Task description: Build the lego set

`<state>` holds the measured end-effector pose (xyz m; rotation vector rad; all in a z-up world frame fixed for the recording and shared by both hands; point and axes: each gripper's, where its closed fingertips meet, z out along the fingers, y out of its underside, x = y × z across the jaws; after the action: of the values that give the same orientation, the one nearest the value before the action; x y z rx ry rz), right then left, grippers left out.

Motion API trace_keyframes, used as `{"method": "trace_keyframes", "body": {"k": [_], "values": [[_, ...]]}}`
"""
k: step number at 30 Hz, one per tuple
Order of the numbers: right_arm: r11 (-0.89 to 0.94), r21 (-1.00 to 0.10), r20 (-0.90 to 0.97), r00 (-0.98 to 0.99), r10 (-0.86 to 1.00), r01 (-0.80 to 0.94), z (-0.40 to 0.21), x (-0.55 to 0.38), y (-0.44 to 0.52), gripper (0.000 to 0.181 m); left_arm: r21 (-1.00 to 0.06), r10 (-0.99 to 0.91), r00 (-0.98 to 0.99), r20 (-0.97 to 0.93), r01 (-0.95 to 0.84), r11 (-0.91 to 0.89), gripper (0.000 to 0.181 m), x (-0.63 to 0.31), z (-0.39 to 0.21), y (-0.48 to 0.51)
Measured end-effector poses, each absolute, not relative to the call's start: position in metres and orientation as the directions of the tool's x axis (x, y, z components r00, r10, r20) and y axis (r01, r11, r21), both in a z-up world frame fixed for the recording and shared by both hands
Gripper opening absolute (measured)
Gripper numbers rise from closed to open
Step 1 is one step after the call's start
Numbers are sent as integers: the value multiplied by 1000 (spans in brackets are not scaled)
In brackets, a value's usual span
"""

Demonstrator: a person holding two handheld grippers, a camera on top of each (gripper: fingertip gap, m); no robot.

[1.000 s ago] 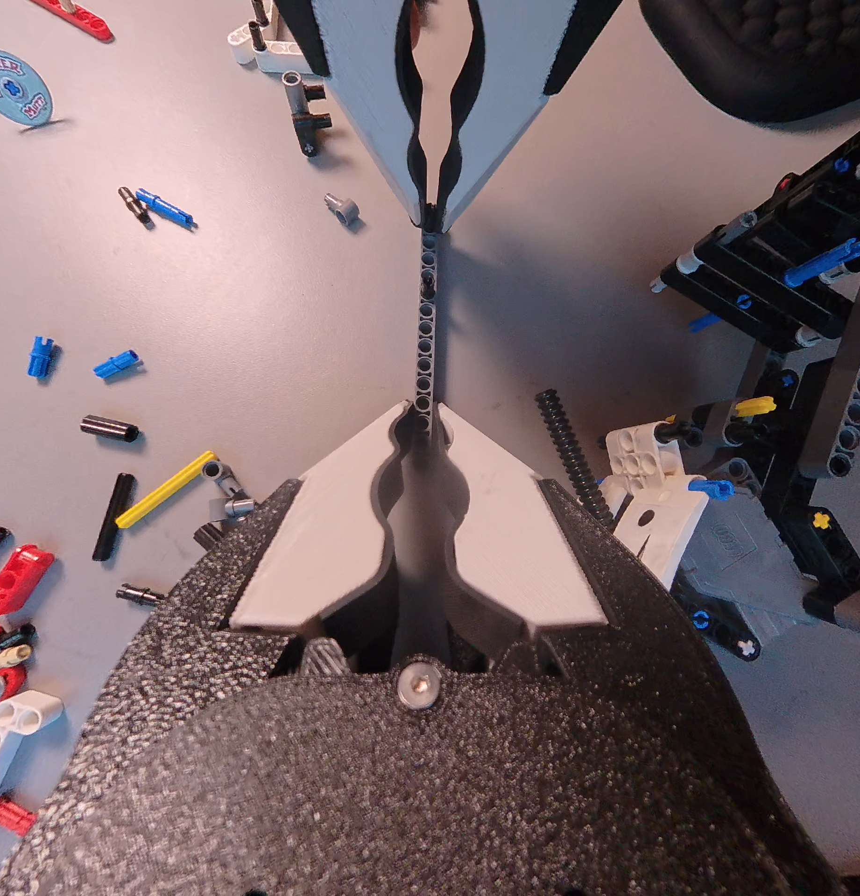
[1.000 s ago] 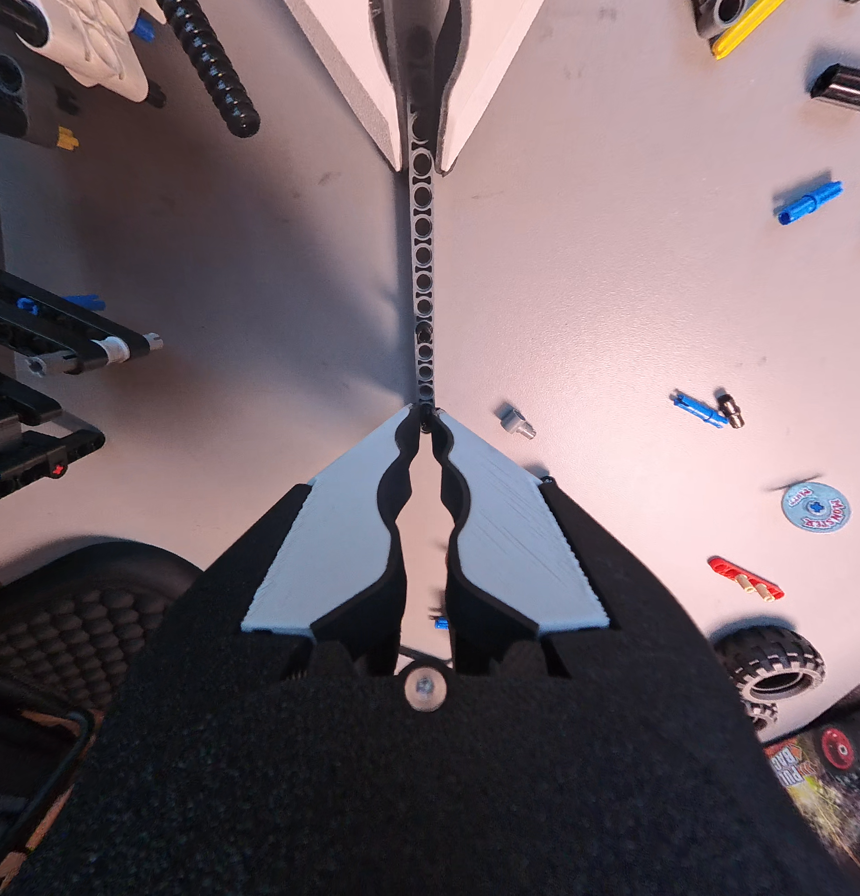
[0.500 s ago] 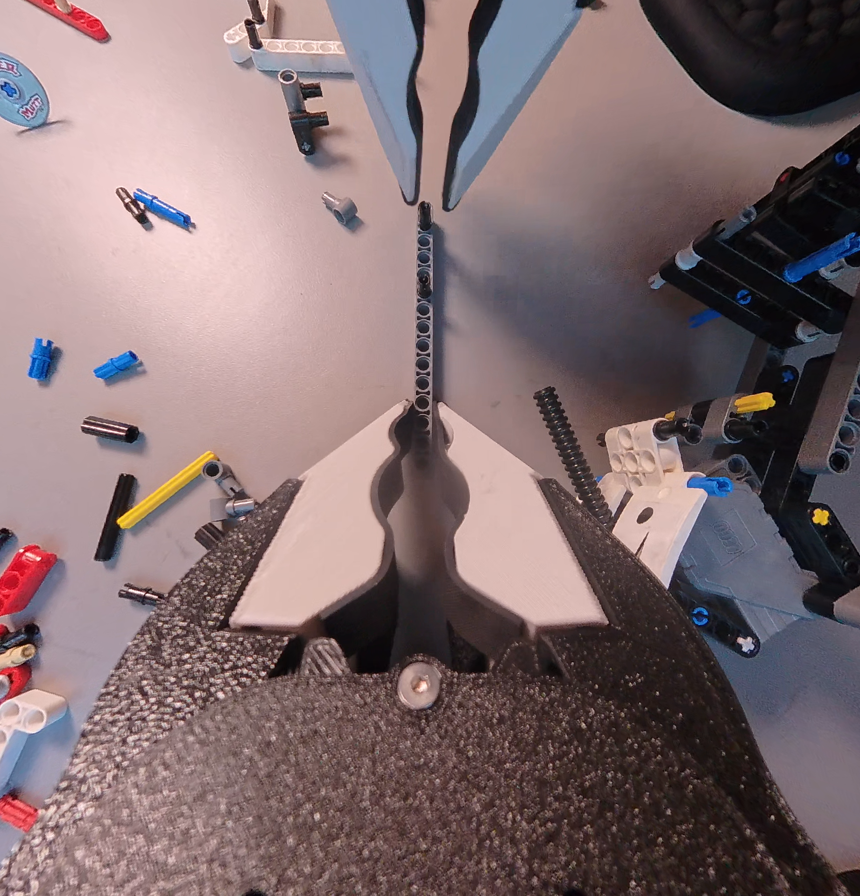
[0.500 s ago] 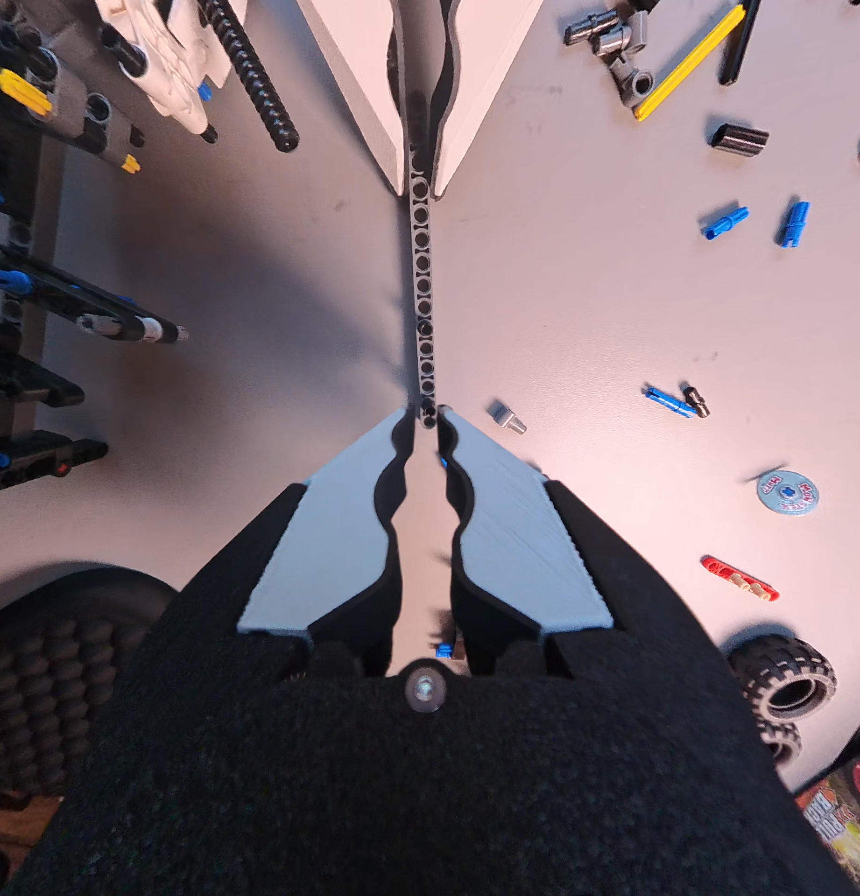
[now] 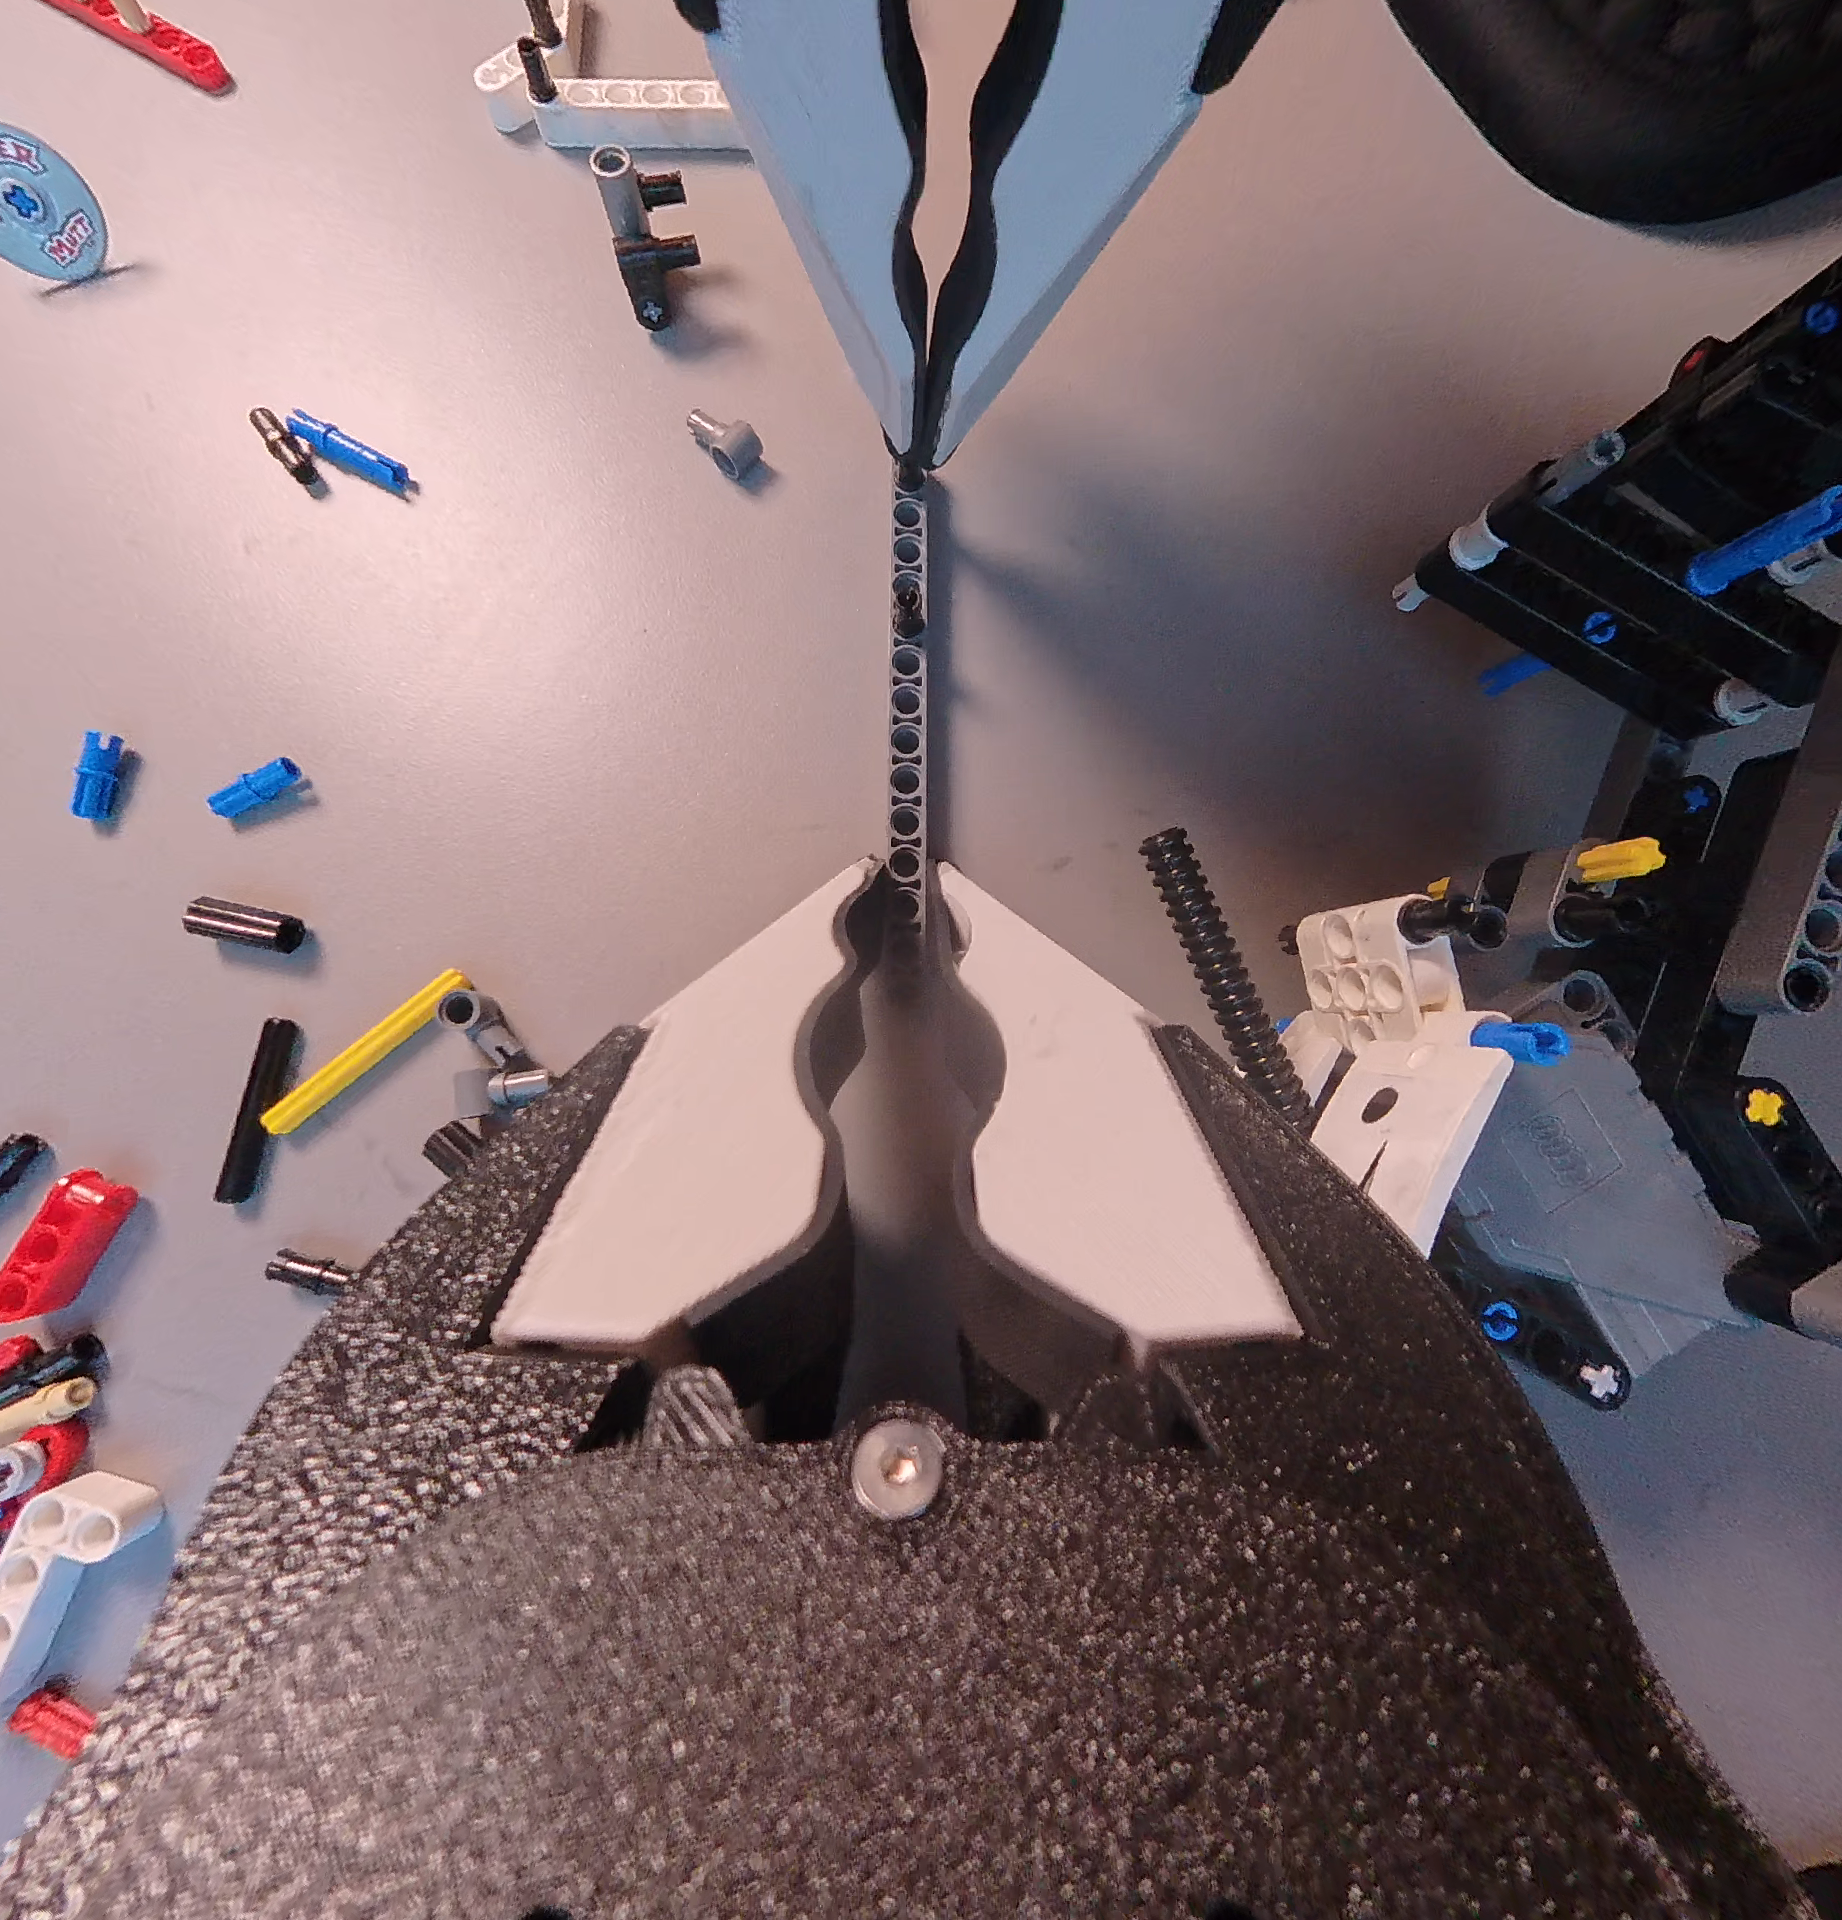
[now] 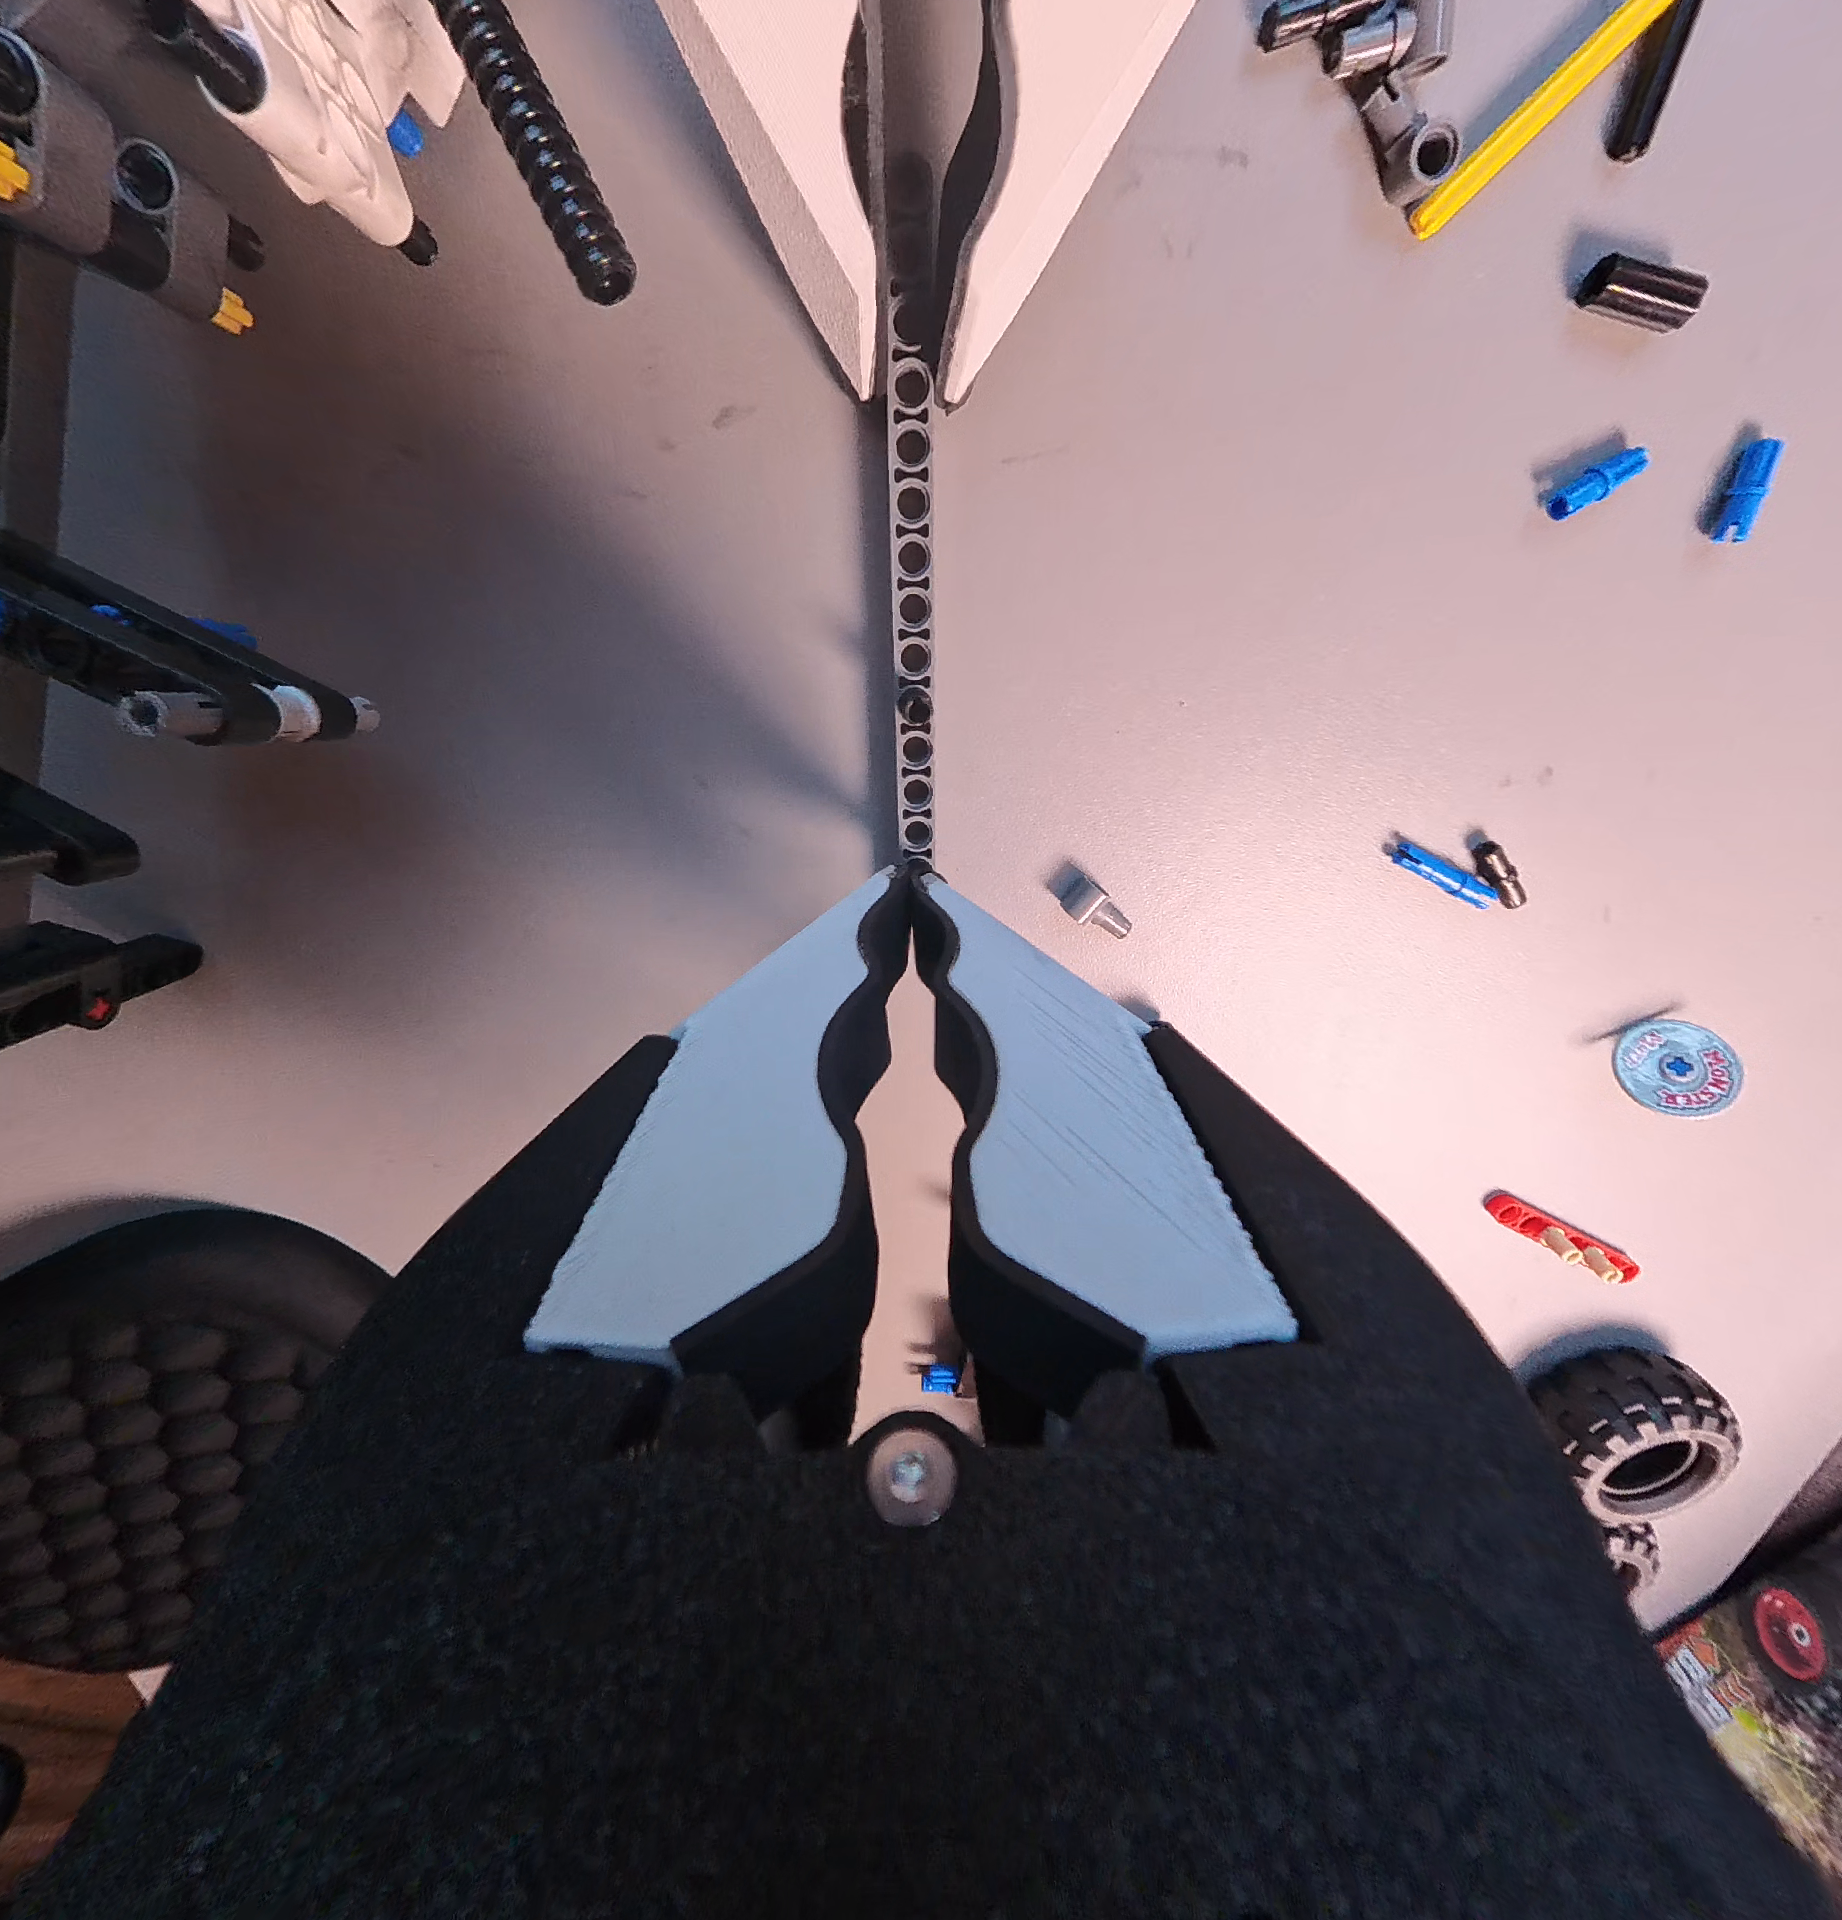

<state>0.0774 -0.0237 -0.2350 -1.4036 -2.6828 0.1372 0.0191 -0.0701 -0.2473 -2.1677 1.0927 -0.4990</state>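
Observation:
A long grey beam point(image 5: 909, 727) with a row of holes and one black pin in it hangs above the table between both grippers. My left gripper point(image 5: 912, 904) is shut on its near end. My right gripper point(image 6: 912, 881) is shut, its tips pinched on the beam's point(image 6: 912, 582) other end. In the left wrist view the right gripper point(image 5: 922, 457) comes down from the top. In the right wrist view the left gripper point(image 6: 912, 364) comes from the top. The part-built black and grey model point(image 5: 1727, 644) stands to the right in the left wrist view, and to the left point(image 6: 86, 665) in the right wrist view.
A black ribbed hose point(image 5: 1213, 977) and white panels point(image 5: 1395, 1101) lie by the model. A large black tyre point(image 5: 1675, 94) sits at the far right. Loose blue pins point(image 5: 257, 784), a yellow axle point(image 5: 361, 1049), red parts point(image 5: 60, 1242) and a round disc point(image 5: 29, 213) scatter the grey table point(image 5: 543, 623). A small tyre point(image 6: 1634, 1434) sits near the table edge. Spacing between my two grippers at the tips: around 8 centimeters. The yellow axle point(image 5: 361, 1049) lies around 10 centimeters away from my left fingertips. It is also in sight in the right wrist view point(image 6: 1544, 104).
Half a second ago the right gripper was open and drawn back off the beam's end. Now it has closed on that end again. The left gripper has kept its hold.

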Motion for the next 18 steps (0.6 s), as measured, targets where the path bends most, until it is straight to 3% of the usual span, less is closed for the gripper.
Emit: {"method": "trace_keyframes", "body": {"k": [6,12,18], "values": [[488,-263,111,-476,873,833,-233,77,-22,0,-693,-816,578,23,-579,-429,7,19,-247,-70],[344,-488,123,-327,937,802,-214,72,-18,15,-696,-818,575,17,-580,-423,7,19,-247,-70],[176,-728,87,-166,982,662,-199,65,-10,18,-702,-815,579,24,-571,-426,7,19,-247,-70]]}}
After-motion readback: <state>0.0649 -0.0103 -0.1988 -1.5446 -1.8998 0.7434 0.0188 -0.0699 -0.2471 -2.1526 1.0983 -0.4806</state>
